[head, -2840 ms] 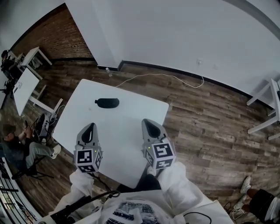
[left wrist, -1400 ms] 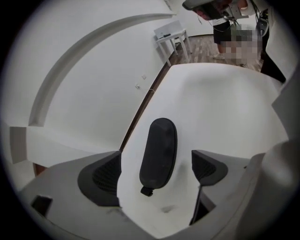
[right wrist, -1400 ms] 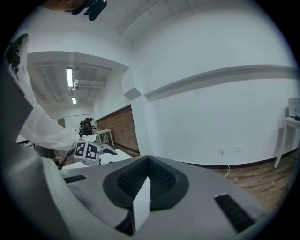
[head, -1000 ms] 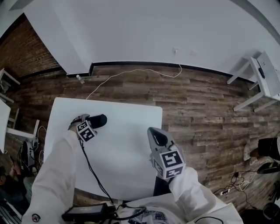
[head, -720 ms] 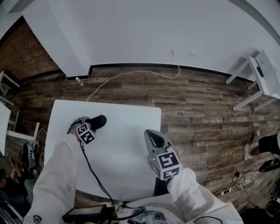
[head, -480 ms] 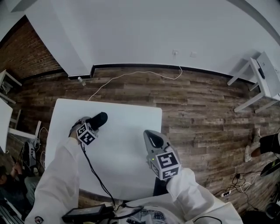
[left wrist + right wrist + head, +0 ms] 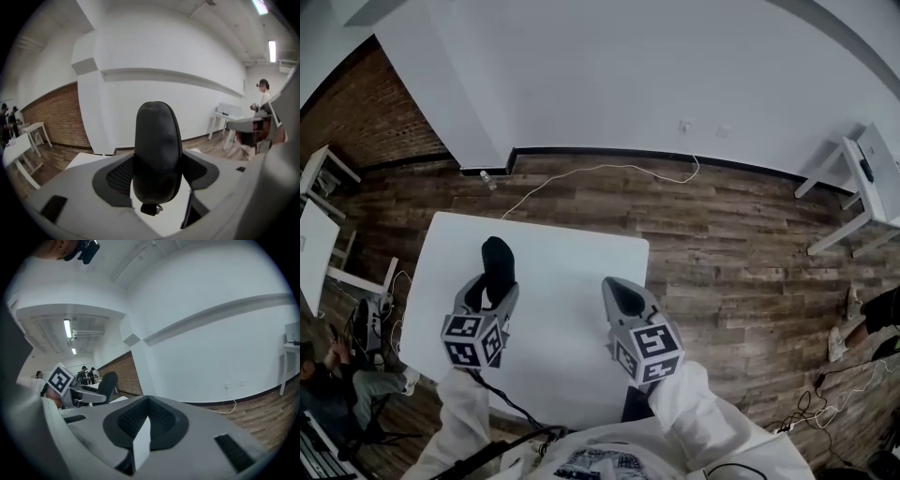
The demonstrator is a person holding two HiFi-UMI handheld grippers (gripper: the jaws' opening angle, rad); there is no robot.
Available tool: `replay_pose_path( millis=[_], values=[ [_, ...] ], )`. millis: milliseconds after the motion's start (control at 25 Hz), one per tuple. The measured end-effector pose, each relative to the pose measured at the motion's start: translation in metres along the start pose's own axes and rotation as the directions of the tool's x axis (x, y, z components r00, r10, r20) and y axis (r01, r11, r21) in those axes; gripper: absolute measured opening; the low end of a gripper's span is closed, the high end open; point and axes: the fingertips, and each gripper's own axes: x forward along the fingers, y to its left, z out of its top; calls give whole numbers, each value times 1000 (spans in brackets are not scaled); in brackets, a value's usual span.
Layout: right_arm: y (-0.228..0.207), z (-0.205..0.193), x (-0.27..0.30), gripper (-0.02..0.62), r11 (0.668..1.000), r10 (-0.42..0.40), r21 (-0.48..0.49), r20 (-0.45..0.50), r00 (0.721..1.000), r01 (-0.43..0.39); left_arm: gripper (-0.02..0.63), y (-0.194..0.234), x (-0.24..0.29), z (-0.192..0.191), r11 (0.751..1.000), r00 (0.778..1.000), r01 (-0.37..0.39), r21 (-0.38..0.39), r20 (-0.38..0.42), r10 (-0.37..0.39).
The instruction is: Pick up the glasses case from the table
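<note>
The black oval glasses case [image 7: 498,262] stands upright between the jaws of my left gripper [image 7: 495,283], lifted off the white table [image 7: 572,319]. In the left gripper view the glasses case [image 7: 157,145] fills the gap and both pads press on its sides; the left gripper [image 7: 157,174] is shut on it. My right gripper [image 7: 623,294] hovers over the table's right part with nothing in it. In the right gripper view the right gripper [image 7: 144,420] has its pads together, and the glasses case [image 7: 108,380] shows far off at the left.
A white cable [image 7: 600,171] and a small bottle [image 7: 490,180] lie on the wooden floor beyond the table. White desks [image 7: 862,178] stand at the right, another desk [image 7: 319,234] at the left. A person [image 7: 333,384] sits at the lower left.
My left gripper closed on the case where it lay on the table, then rose and rolled, so the case now stands upright in the air. The right gripper barely moved.
</note>
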Motion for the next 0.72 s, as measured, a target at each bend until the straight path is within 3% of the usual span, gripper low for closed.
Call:
replay_pose_path(
  millis=[120, 240, 440, 720],
  values=[
    [5, 11, -4, 8, 999, 15, -30, 22, 1000, -14, 333, -14, -36, 20, 995, 995, -39, -97, 93, 48],
    [6, 21, -8, 6, 999, 26, -32, 59, 998, -24, 333, -23, -56, 31, 989, 985, -81, -127, 143, 99],
    [15, 36, -11, 5, 996, 66, -63, 86, 994, -61, 333, -33, -72, 43, 991, 979, -113, -74, 163, 124],
    [23, 41, -16, 2, 991, 93, -107, 71, 993, -85, 333, -37, -85, 41, 988, 973, -143, -67, 175, 152]
  ],
)
